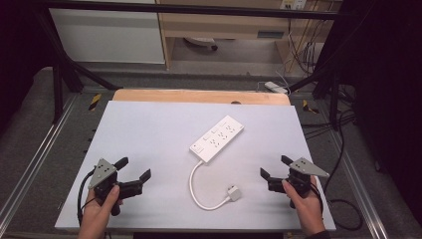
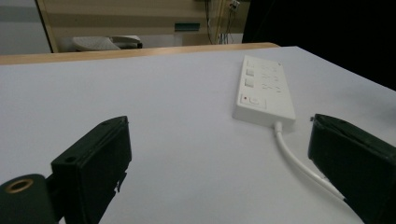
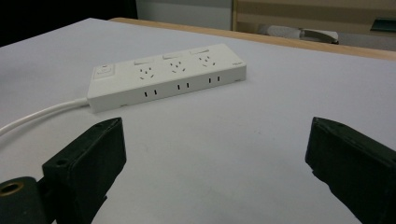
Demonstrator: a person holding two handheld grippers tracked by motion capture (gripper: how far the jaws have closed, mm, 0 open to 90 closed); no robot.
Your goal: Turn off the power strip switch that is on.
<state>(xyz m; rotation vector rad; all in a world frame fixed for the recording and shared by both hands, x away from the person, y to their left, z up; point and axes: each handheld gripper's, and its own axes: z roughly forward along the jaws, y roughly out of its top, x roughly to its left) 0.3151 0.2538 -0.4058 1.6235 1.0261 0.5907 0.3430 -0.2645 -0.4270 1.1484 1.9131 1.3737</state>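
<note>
Nothing is yet grasped: the white power strip (image 1: 217,138) lies mid-tabletop (image 1: 149,134), its cable (image 1: 195,191) curling to the loose plug (image 1: 234,193), while left tongs (image 1: 133,169) and right tongs (image 1: 274,167) gape wide, well apart.

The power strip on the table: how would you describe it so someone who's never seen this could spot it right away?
Start at the pale grey table and look just right of its middle. A flat white power strip lies there at a slant, apart from both grippers. It has rows of sockets on top, and a white cord curls from its near end to a plug.
</note>
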